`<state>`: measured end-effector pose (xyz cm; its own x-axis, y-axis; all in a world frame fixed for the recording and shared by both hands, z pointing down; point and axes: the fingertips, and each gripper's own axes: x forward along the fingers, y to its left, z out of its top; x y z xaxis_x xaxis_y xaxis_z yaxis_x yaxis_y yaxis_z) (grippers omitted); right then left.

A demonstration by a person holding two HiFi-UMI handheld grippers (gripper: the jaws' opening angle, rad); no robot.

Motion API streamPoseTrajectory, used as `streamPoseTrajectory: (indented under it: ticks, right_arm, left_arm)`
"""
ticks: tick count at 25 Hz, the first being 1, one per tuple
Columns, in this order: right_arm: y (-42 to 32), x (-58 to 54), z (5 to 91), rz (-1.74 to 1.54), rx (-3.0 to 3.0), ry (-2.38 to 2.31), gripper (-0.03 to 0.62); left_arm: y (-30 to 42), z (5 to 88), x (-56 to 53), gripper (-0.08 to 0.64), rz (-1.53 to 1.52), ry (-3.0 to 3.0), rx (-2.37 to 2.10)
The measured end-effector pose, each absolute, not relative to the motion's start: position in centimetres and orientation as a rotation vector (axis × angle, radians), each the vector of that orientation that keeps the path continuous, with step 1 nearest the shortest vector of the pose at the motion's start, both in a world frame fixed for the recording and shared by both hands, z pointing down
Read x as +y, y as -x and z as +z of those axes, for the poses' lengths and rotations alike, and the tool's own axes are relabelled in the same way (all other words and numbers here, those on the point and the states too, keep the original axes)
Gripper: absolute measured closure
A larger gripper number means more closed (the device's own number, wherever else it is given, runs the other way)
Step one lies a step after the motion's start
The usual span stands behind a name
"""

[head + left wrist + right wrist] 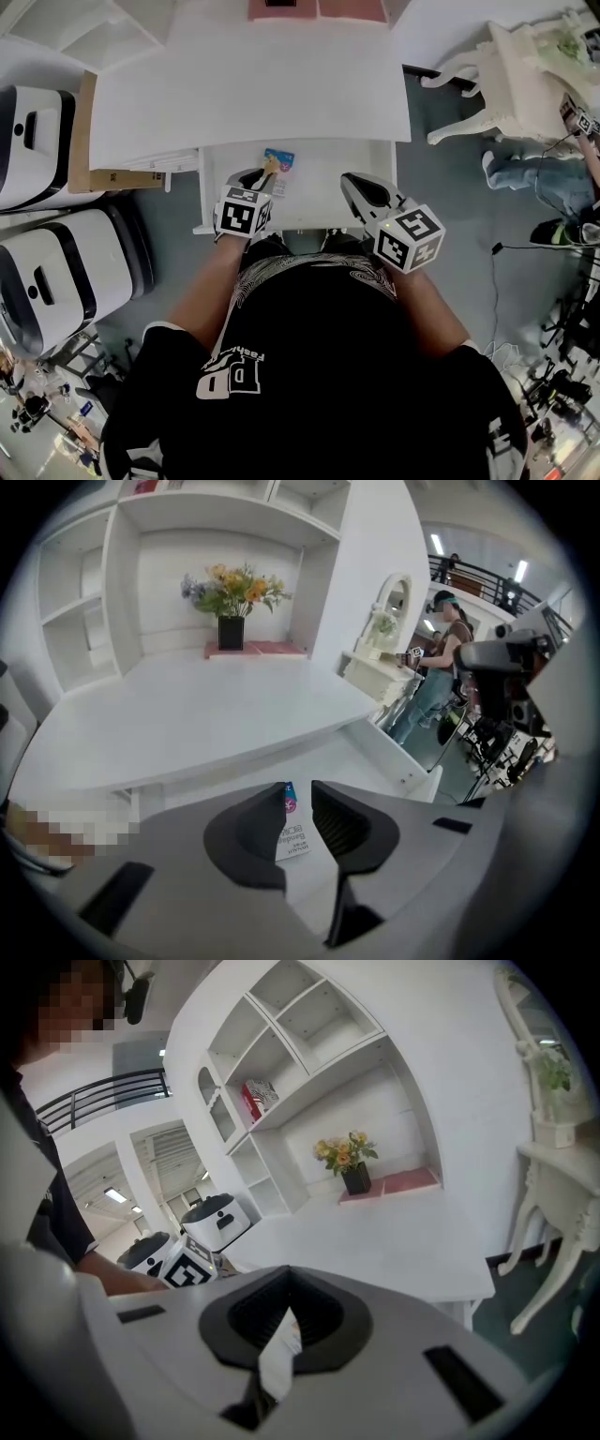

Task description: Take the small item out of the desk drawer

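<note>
The white desk has its drawer pulled out toward me. A small blue and white packet lies flat near the drawer's back left. My left gripper points down into the drawer just in front of it. In the left gripper view the jaws stand a little apart, and the packet shows in the gap, lying on the drawer floor with no pad pressing on it. My right gripper hovers over the drawer's right side. Its tips meet, and it holds nothing that I can make out.
Two white rounded bins and a cardboard sheet stand left of the desk. A white ornate side table and a person's legs are at the right. A vase of flowers sits at the desk's back.
</note>
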<state>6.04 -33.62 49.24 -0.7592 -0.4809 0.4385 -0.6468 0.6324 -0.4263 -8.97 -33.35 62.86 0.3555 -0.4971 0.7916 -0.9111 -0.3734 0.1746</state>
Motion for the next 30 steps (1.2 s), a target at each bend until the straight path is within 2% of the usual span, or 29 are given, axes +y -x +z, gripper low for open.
streamPoseTrajectory:
  ticks: [5,13,20,30]
  right_arm:
    - [-7.6,-33.9,50.4,0.846,-2.56,-0.884,0.583]
    - [-11.0,-34.6,51.9,0.857,-2.514,-0.902,0.583]
    - [-13.4,-34.8,53.0,0.879,-2.478,-0.91,0.583]
    - [-15.2,-35.5,53.8,0.901,-2.444,-0.936,0.583]
  left_arm:
    - [9.4,67.6,-34.2,0.39,0.898,-1.874,-1.243]
    - [9.4,73.1,-35.5,0.333,0.969,-1.767,-1.232]
    - [9.5,76.5,-36.3,0.222,0.989,-1.674,-1.269]
    - [9.3,80.0,-36.4,0.156,1.125,-1.559,-1.228]
